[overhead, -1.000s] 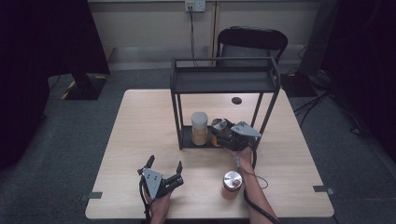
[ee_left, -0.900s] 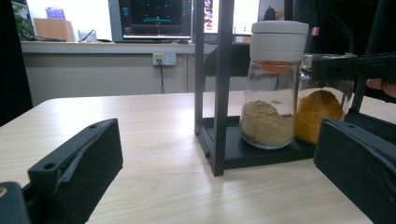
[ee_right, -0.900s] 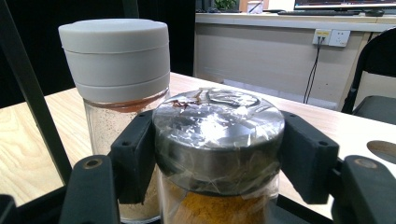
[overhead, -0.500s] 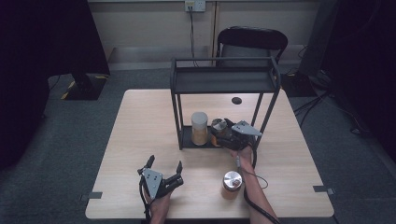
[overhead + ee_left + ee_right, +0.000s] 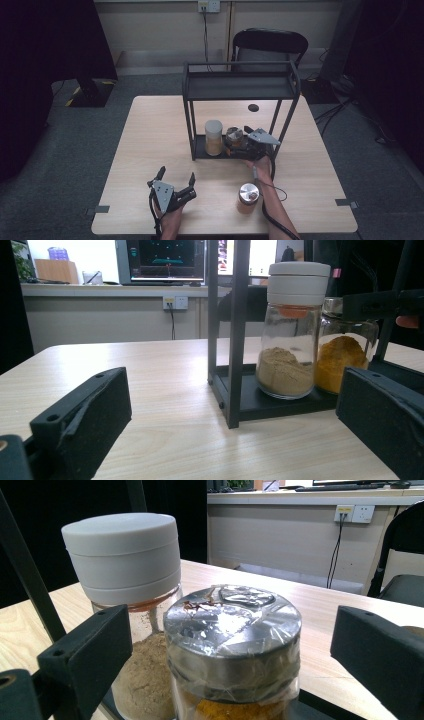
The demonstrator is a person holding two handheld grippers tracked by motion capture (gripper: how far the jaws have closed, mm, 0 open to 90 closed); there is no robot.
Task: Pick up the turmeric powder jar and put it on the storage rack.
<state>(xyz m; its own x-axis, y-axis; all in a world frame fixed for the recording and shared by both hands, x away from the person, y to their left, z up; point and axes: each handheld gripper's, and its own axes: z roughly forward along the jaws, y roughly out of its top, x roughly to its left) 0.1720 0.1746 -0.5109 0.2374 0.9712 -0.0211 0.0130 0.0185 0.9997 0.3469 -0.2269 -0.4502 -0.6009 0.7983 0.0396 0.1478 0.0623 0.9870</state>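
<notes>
2 jars on rack shelf point(image 5: 240, 154); right gripper point(image 5: 239, 142) fingers just opened, straddling the foil-lidded jar point(image 5: 232, 650). Left gripper point(image 5: 176, 177) released, idle. 1 jar point(image 5: 248, 198) left on worktop point(image 5: 150, 130).

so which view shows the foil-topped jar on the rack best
The right gripper view: the foil-topped jar sits close up between the open jaws, foil creases plain. The left gripper view shows its yellow powder behind the white-lidded jar. The high view shows it small.

A light wooden table point(image 5: 150, 150) fills the middle of the room. Behind it stands a black chair point(image 5: 270, 42), and beyond that a wall socket point(image 5: 209, 6). On the table's near edge sits a metal-lidded jar point(image 5: 248, 198).
</notes>
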